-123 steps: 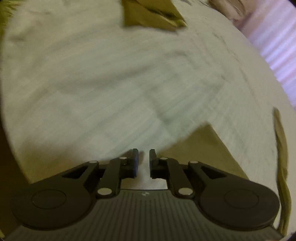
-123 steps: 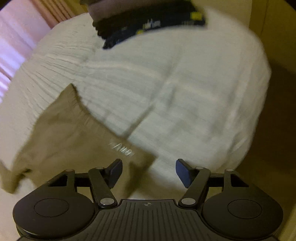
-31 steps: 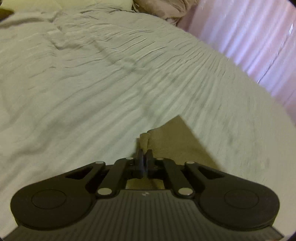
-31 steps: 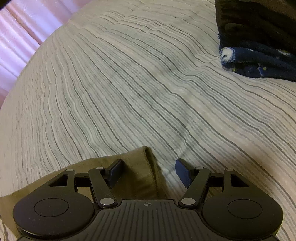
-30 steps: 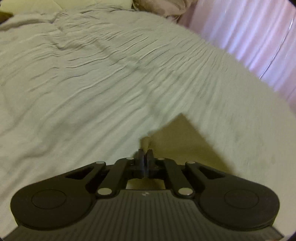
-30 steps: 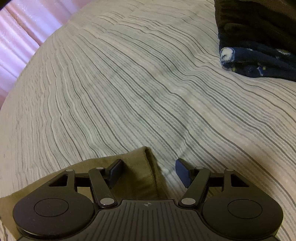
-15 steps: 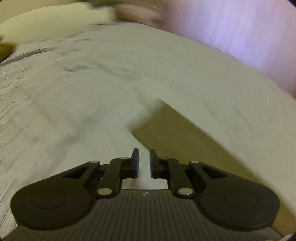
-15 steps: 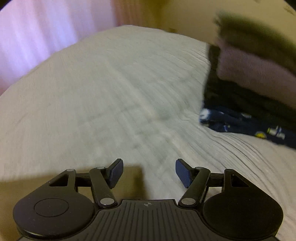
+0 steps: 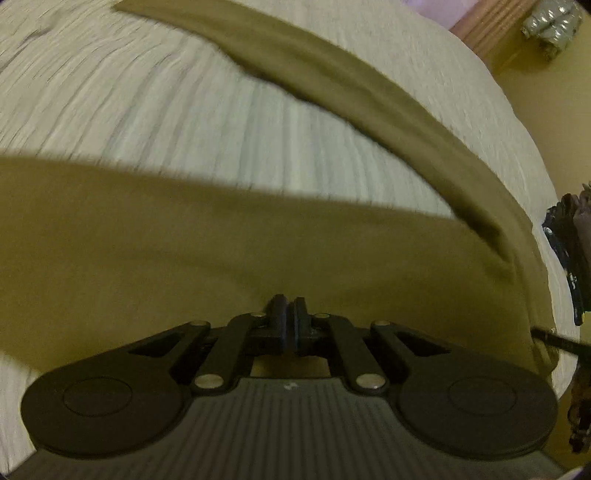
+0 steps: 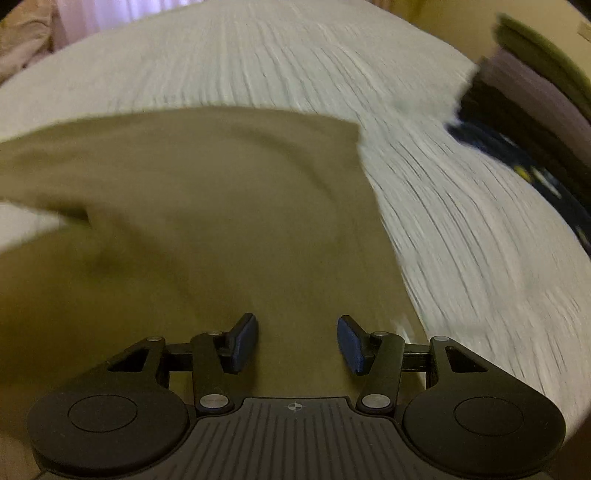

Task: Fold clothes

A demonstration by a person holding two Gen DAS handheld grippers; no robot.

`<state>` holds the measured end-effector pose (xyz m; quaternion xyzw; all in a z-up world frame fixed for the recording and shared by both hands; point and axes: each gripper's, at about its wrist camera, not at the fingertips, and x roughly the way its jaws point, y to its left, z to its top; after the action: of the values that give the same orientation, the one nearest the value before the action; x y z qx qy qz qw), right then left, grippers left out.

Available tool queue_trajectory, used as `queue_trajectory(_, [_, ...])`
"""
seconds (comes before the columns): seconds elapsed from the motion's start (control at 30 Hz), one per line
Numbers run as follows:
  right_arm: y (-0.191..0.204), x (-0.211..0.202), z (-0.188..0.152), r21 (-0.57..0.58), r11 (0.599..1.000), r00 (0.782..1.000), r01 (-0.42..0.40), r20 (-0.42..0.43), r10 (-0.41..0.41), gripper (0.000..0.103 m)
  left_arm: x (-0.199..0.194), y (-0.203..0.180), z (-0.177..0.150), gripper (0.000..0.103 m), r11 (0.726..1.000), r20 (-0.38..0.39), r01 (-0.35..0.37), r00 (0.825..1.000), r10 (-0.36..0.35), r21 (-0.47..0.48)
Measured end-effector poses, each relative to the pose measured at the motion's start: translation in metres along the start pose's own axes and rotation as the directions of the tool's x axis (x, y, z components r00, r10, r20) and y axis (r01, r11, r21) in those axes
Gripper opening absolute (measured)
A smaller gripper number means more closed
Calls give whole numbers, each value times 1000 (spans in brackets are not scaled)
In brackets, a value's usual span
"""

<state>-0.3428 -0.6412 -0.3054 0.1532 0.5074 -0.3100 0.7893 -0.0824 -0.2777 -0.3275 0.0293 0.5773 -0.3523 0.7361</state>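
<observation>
An olive-green garment [image 9: 207, 236] lies spread on the white ribbed bedspread [image 9: 184, 114]. One long strip of it [image 9: 369, 96] runs from the top left to the right edge. My left gripper [image 9: 289, 306] is shut, its tips right at the garment's near edge; whether cloth is pinched between them is not visible. In the right wrist view the same garment [image 10: 207, 206] fills the middle, and my right gripper [image 10: 297, 332] is open just above it, holding nothing. Both views are motion-blurred.
A stack of folded clothes, dark navy patterned at the bottom with grey and olive above, sits at the right [image 10: 532, 122] and also shows at the right edge of the left wrist view [image 9: 570, 258]. Pink curtains [image 10: 110, 14] hang beyond the bed. The bed edge falls off at the right [image 9: 535, 122].
Both grippers have swung over the olive garment, which now fills each view. My left gripper, slightly parted half a second ago, is shut. My right gripper stays open.
</observation>
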Motion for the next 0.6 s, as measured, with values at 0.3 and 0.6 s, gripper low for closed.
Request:
queue_trajectory(0.3, [53, -41, -19, 3, 999, 996, -40, 80, 39, 52, -55, 78, -13, 7, 969, 138, -236, 960, 244, -74])
queue_trajectory(0.6, [72, -56, -66, 97, 995, 988, -4, -154, 19, 52, -98, 117, -32, 5, 910, -57, -346, 938, 342, -229])
